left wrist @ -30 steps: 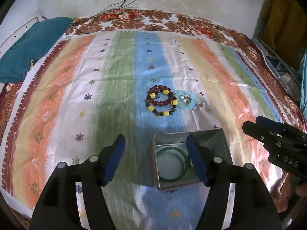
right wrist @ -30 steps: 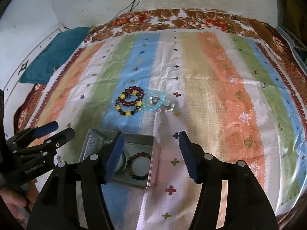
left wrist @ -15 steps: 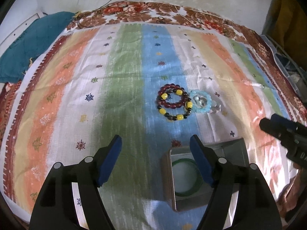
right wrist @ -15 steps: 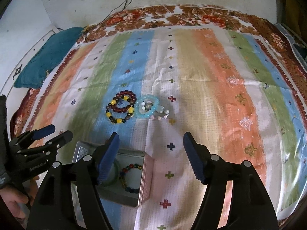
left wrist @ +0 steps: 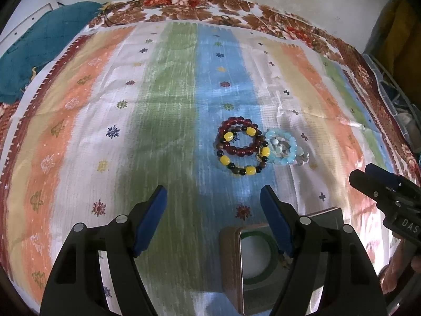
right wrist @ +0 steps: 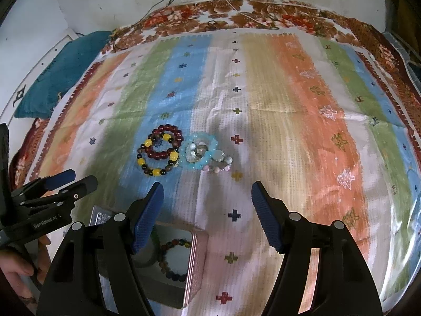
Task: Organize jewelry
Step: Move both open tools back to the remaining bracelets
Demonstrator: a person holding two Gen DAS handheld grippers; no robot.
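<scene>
A cluster of bead bracelets lies on the striped cloth: a dark red one (left wrist: 238, 137) (right wrist: 168, 142), a black-and-yellow one (left wrist: 240, 163) (right wrist: 155, 162), a light blue one (left wrist: 282, 148) (right wrist: 201, 152) and a pale one (right wrist: 221, 164). A metal tin (left wrist: 231, 263) (right wrist: 196, 266) near the front edge holds a green bangle (left wrist: 256, 234) and a multicolour bead bracelet (right wrist: 171, 259). My left gripper (left wrist: 213, 220) is open and empty, short of the cluster. My right gripper (right wrist: 206, 217) is open and empty, short of the cluster.
The striped cloth (left wrist: 105, 131) covers a floral bedspread (right wrist: 236, 13). A teal cushion (left wrist: 39, 42) lies at the far left. A white wall with cables runs along the back. Clutter sits at the right edge (left wrist: 405, 110).
Both grippers have moved forward toward the bracelet cluster, so the tin has slid down to the bottom of both views. Both stay open and empty.
</scene>
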